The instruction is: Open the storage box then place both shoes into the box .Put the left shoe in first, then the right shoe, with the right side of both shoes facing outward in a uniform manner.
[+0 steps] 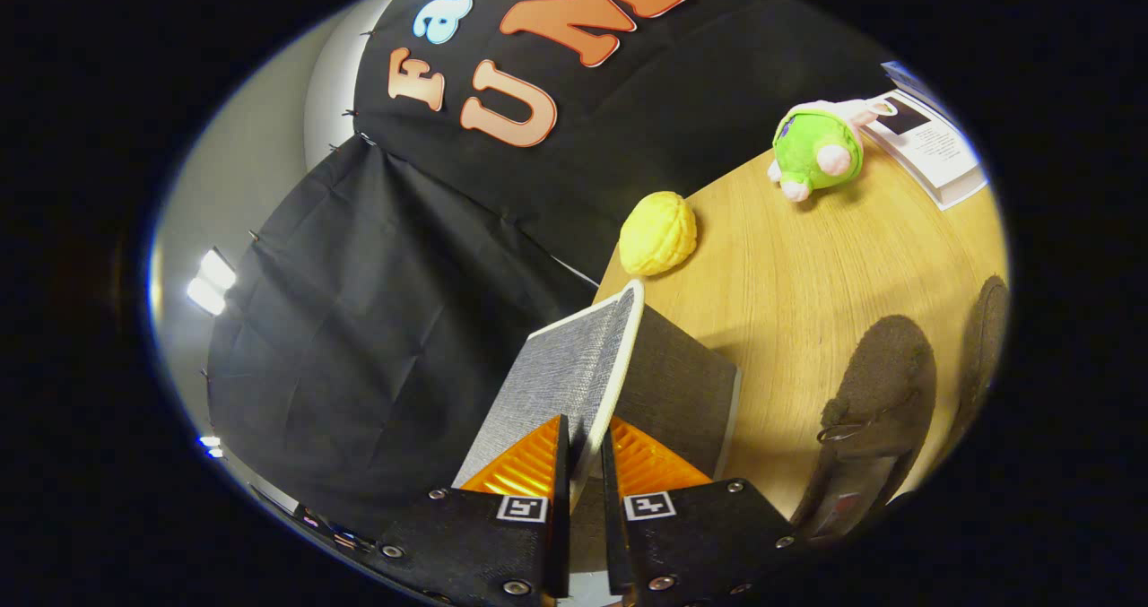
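My claw (583, 450) is pinched nearly closed on the rim of the grey lid (574, 369) of the storage box (677, 392), so I judge the opening step is in hand; next I should swing the lid fully back and let go. Beyond, on the bench (789, 275), both dark shoes (874, 401) lie side by side just beside the box; their long axes run roughly along my fingers, though I cannot tell toe from heel.

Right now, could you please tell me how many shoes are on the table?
2: a dark brown suede shoe lies beside the grey fabric box lid gripped in the jaws; a second shoe lies just beyond it, partly cut off.
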`<state>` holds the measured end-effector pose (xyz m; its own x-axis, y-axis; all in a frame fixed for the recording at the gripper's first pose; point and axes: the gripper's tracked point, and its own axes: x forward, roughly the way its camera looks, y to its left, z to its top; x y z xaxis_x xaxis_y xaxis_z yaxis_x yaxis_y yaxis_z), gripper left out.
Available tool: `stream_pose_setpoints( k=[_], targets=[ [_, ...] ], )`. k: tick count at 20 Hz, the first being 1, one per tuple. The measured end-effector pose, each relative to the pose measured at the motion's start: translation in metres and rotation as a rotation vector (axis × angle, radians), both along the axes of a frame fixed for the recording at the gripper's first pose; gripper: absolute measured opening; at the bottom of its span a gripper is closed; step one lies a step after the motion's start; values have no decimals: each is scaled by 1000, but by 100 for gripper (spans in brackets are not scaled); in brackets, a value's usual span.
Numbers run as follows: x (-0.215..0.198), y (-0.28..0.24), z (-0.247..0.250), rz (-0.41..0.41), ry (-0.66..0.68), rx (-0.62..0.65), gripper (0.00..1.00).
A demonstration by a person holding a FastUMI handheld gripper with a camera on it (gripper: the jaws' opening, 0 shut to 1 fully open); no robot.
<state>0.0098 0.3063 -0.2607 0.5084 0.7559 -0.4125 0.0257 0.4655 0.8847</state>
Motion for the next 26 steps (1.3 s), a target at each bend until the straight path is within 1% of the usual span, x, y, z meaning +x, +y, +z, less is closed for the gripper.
stream_pose_setpoints(
  k=[1,3,6,8,11,17,20,26],
  targets=[
    [2,-1,5,-12,-1,6,13],
    [7,-1,19,-30,-15,26,10],
    [12,3,42,-39,-44,45,11],
    [15,8,55,-36,-53,23,11],
    [19,21,82,-21,-104,6,11],
    [30,64,132,20,-165,-5,11],
    [36,92,147,38,-178,1,11],
    [48,150,164,31,-149,87,11]
  ],
)
